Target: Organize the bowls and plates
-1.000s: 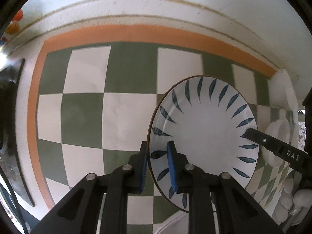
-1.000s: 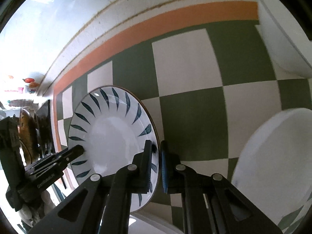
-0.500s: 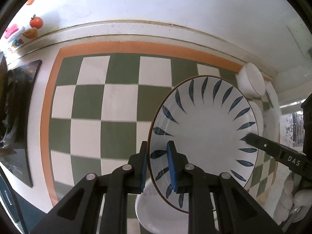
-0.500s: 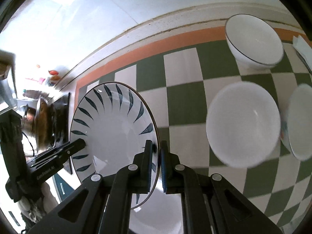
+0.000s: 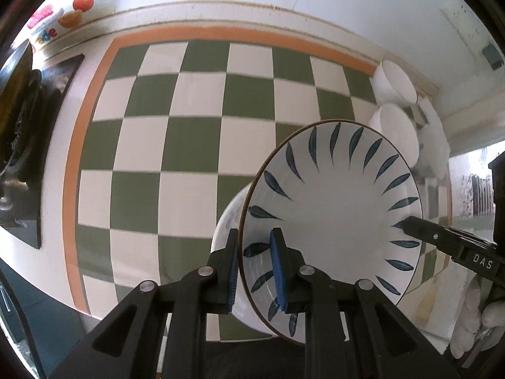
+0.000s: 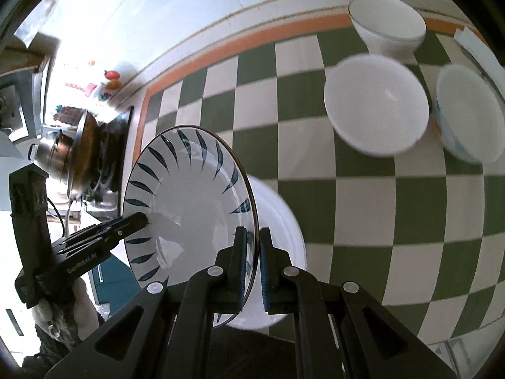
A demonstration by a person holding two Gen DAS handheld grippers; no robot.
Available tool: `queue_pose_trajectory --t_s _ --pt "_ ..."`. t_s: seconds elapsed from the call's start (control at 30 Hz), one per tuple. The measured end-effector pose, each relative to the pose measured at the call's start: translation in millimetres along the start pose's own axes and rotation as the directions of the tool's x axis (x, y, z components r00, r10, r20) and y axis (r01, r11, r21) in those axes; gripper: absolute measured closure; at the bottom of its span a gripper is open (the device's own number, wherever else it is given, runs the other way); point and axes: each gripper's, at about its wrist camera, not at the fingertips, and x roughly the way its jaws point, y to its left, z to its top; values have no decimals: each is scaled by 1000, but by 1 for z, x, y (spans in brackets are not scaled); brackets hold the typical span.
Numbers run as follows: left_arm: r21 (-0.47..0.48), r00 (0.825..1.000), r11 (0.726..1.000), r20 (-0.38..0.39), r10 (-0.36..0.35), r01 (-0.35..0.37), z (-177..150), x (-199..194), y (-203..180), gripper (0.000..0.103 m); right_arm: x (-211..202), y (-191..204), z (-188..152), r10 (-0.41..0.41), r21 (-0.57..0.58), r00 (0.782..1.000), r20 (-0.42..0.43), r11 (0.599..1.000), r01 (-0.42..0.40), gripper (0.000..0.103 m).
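A white plate with dark blue leaf marks (image 5: 331,218) is held in the air between both grippers, above the checked cloth. My left gripper (image 5: 255,271) is shut on its left rim. My right gripper (image 6: 252,265) is shut on the opposite rim of the same plate (image 6: 189,208), and shows in the left wrist view (image 5: 407,224). A plain white plate (image 6: 281,218) lies on the cloth under it and also shows in the left wrist view (image 5: 227,230). Three white bowls (image 6: 375,104) (image 6: 470,113) (image 6: 388,28) stand at the far right.
The green and white checked cloth (image 5: 189,126) with an orange border covers the counter, against a white wall. A stove with stacked pots (image 6: 82,158) stands at the left end. Fruit stickers (image 5: 79,3) are on the wall.
Both grippers have lifted the leaf plate up and back from the cloth. More of the counter, the bowls and the white plate below have come into view.
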Motion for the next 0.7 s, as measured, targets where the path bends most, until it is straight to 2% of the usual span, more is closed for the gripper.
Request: queue_pose_trajectory --t_s 0.27,0.7 --pt "7 999 1000 -41 12 -12 -13 29 9 86 36 -13 -26 -13 39 1000 -21 999 14 94" --pt "19 997 999 -66 27 -26 -18 56 16 85 64 -17 -33 -66 58 998 -17 996 66 94"
